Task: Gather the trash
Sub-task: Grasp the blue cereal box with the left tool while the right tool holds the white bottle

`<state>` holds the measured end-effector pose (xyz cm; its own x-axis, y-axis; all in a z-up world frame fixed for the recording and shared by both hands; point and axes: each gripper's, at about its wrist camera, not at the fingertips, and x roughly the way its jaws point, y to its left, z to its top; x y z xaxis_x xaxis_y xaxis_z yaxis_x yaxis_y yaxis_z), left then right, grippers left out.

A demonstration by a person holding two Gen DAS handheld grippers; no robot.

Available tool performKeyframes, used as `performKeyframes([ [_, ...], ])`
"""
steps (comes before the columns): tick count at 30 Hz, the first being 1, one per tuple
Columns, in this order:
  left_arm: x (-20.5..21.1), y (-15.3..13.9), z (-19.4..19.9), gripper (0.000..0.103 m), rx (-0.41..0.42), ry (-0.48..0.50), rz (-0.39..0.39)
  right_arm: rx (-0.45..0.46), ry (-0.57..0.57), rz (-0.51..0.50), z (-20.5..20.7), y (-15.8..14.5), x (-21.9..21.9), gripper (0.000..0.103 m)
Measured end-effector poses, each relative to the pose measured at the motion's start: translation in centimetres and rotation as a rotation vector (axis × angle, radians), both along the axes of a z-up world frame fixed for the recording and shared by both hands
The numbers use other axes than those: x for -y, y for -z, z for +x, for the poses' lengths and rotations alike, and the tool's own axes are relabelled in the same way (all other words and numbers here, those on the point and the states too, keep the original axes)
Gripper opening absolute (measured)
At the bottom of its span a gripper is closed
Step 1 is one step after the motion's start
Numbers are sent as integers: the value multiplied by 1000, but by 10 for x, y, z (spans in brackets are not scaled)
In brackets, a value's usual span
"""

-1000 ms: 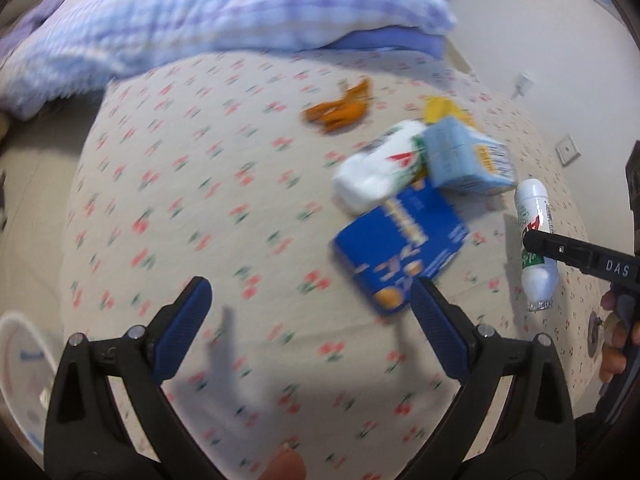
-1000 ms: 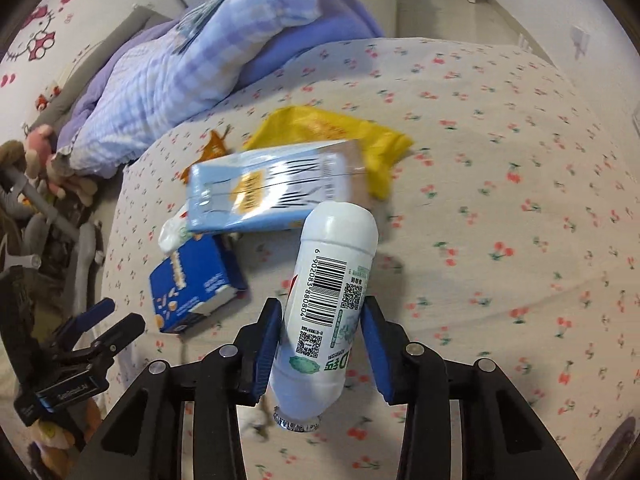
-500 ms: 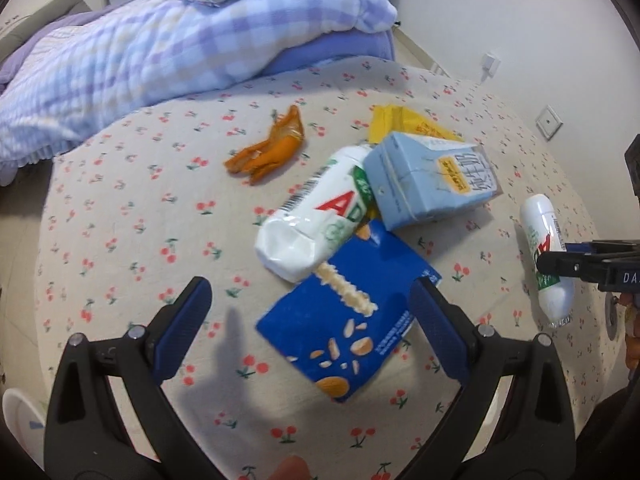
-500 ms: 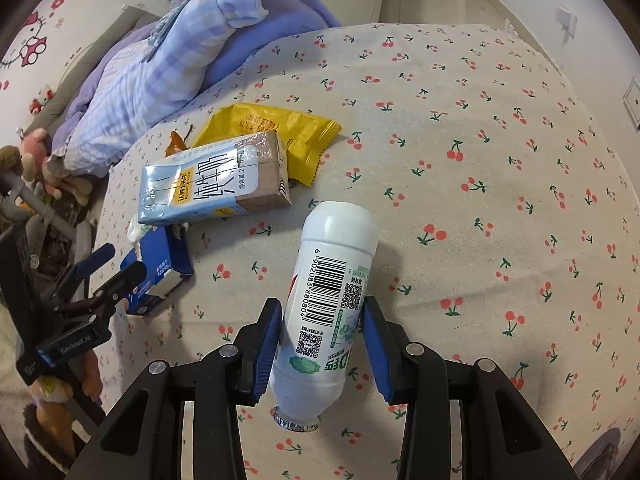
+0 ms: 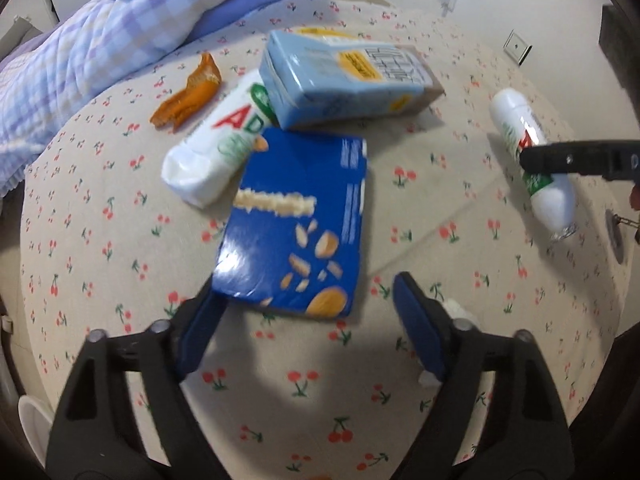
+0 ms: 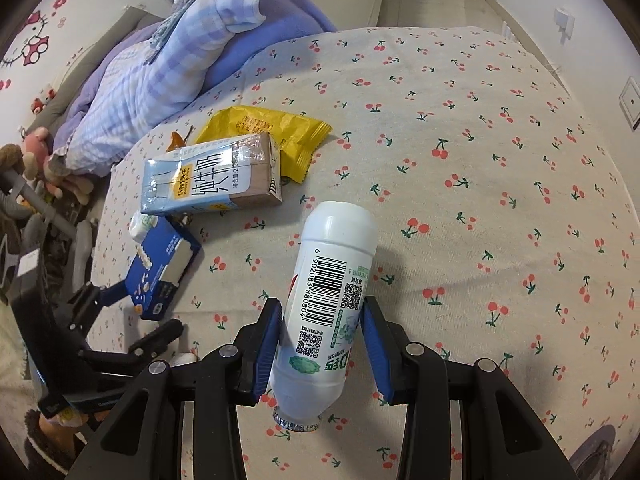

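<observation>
**Trash on the bed: one piece held, a second being taken**

Trash lies scattered on the cherry-print bed [image 6: 460,128]. The right tool [image 6: 320,344] pinches a white bottle [image 6: 332,304] at its lower body, the pads pressed on both sides. The left tool [image 5: 304,300] is closing; the near end of the blue snack box [image 5: 296,224] lies between its pads, the left pad at the box corner, the right pad still apart. Beyond the box lie a second white bottle [image 5: 216,148], a pale-blue milk carton [image 5: 344,80], an orange wrapper [image 5: 188,96] and a yellow packet [image 6: 264,128]. The step in hand appears to be the box grasp; next, both pads must seat on its edges before lifting.
</observation>
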<state>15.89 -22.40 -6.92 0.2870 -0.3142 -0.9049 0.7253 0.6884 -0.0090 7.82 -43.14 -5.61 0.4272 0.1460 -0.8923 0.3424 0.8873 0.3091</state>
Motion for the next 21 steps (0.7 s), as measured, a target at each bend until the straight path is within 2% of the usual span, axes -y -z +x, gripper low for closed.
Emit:
performKeyframes([
  [1,0,-2,-1,76,-2,-16,-6,0,-1,-1,0,0,-1,42],
  [3,-3,-4,-1,59,-16,-53,-16,0,-4,-5,-3,-1,-2,42],
  [11,-20,-10,-1,59,-80,-169,-79,3,-7,-12,-7,-6,-7,42],
  [16,-33,-18,-7,59,-93,-240,-103,4,-6,-22,-8,-11,-12,42],
  [21,-62,-32,-15,59,-118,-319,-150,44,-16,-2,-3,-24,-28,42],
])
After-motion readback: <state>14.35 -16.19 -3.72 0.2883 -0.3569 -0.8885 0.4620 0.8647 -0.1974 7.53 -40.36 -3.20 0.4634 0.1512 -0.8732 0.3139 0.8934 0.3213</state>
